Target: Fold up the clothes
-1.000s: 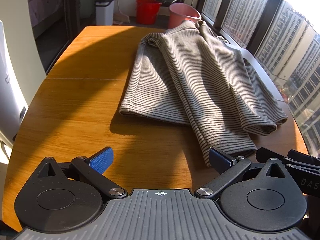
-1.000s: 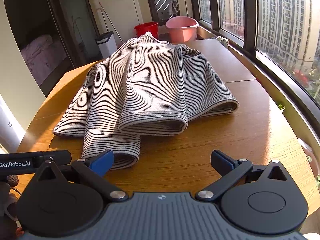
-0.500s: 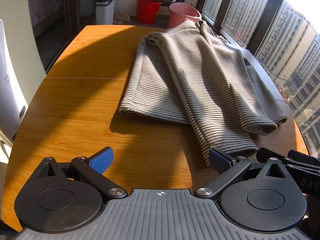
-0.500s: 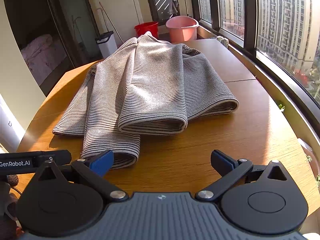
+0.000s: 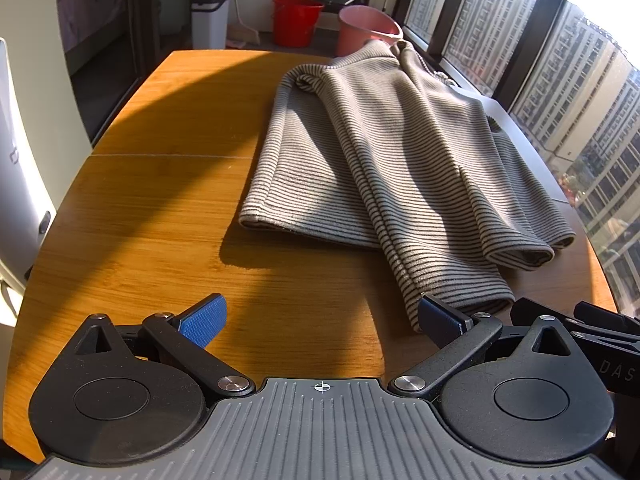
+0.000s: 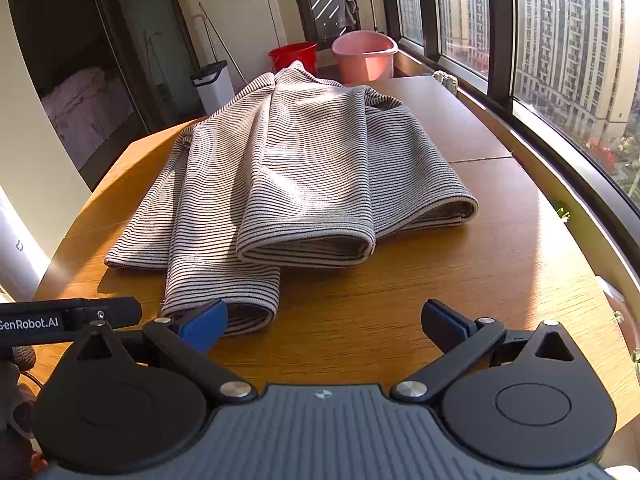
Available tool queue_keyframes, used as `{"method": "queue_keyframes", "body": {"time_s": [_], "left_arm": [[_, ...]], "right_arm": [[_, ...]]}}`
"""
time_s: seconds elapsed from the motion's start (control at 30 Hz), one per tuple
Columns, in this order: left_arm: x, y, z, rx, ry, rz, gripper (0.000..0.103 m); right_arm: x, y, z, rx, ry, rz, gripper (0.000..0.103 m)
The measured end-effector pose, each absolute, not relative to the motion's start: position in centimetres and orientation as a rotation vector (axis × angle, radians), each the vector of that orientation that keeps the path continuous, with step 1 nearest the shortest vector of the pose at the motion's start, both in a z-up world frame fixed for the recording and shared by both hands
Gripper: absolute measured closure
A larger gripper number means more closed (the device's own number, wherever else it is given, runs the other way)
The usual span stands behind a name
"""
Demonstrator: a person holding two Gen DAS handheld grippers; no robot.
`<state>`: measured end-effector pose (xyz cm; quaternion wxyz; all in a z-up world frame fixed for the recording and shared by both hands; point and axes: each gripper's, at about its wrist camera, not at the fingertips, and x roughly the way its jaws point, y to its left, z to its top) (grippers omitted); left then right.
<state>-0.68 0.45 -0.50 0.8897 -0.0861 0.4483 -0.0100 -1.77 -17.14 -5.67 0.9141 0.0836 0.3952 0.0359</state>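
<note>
A grey striped knit garment (image 5: 400, 168) lies partly folded on the wooden table (image 5: 160, 208), with one long folded part reaching toward me; it also shows in the right wrist view (image 6: 304, 184). My left gripper (image 5: 320, 322) is open and empty, low over the table near edge, its right fingertip (image 5: 440, 320) just at the garment's near end. My right gripper (image 6: 324, 324) is open and empty, its left fingertip (image 6: 204, 322) at the same near end. The right gripper's body shows in the left wrist view (image 5: 580, 328).
A red bucket (image 5: 296, 20), a pink basin (image 5: 368, 32) and a white bin (image 5: 210, 20) stand on the floor beyond the table's far end. Windows (image 6: 560, 60) run along the right side. A white object (image 5: 20, 168) stands at the left edge.
</note>
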Motion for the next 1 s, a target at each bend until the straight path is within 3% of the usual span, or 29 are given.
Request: {"method": "queue_keyframes", "body": {"time_s": [0.63,1.0], "left_arm": [[3.8,0.3,1.2,-0.146,0.826,-0.168,0.000],[15.1,-2.3,-2.0,-0.098,0.921,-0.226,0.000]], "right_arm": [[2.8,-18.0,-4.6,0.120,0.782,0.073,0.000],[12.4,-22.7,-5.2,0.458,0.643,0.249,0.000]]}}
